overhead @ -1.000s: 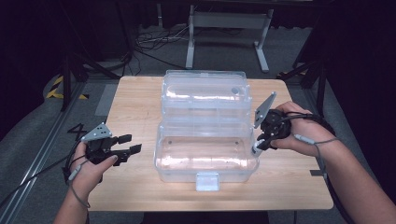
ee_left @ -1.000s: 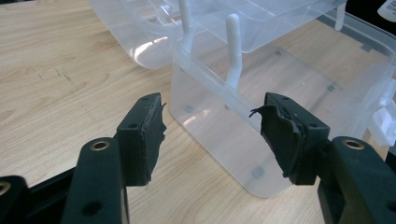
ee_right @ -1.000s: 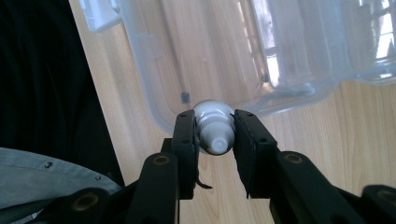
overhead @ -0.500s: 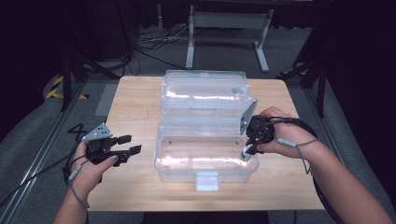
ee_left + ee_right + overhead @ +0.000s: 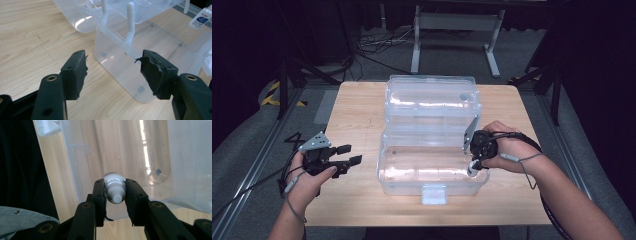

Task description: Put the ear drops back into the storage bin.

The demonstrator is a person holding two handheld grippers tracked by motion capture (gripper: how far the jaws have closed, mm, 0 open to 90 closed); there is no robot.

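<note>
Right gripper view showed the right gripper (image 5: 115,192) pinching a small white bottle (image 5: 114,188) over the clear plastic box (image 5: 432,170); the left gripper (image 5: 113,72) sat spread beside it.

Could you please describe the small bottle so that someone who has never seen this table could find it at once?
Start at the wooden table and the big clear plastic box lying open in its middle. At the box's right end, the right gripper holds a small white bottle over the lower tray, clamped between its black fingers. It is the one opaque white thing among clear plastic.
</note>
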